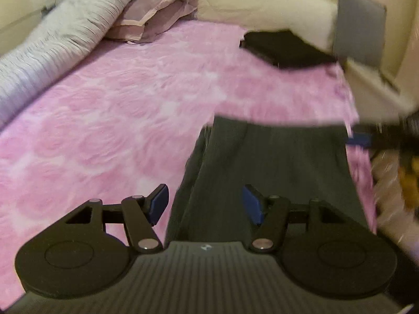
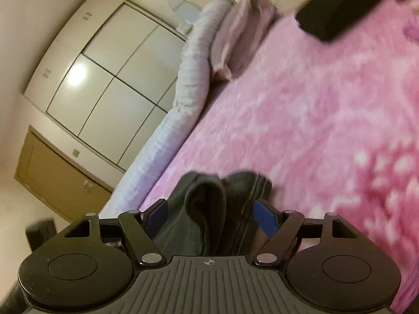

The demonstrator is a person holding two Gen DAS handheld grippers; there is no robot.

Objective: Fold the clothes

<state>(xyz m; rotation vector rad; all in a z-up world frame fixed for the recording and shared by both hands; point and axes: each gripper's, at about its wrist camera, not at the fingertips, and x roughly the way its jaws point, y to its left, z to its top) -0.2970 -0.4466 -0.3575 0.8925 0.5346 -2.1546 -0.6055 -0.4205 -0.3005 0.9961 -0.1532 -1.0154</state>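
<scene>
**Dark garment held over the pink bed, folding still under way**

Left wrist view: the left tool [image 1: 204,204] hangs above the pink blanket [image 1: 104,120] with its blue pads spread apart and nothing between them. Just beyond the pads a dark grey garment [image 1: 272,162] stretches away as a long flat panel, its far edge straight and lifted off the blanket, apparently held up at the far right corner, where a blurred dark shape with a blue pad, probably the other tool, is seen. The cloth looks ribbed or finely striped, with a seam or overlapped layer running down its left side. Beyond the garment, at the far end of the blanket, lies a black folded stack [image 1: 285,49], which I take to be clothes already done. Left of that stack sit a mauve pillow [image 1: 157,13] and a rolled grey quilt [image 1: 65,26].

Right wrist view: the right tool [image 2: 209,217] has a bunched wad of the dark grey garment [image 2: 209,209] sitting between its pads. The pads stand fairly wide, so whether they truly pinch the cloth I cannot tell. The fabric here is crumpled into soft folds, raised above the blanket. The black stack appears far beyond the garment.

Judging from this, one piece looks finished, and this garment is mid-fold, not yet laid flat or squared.
</scene>
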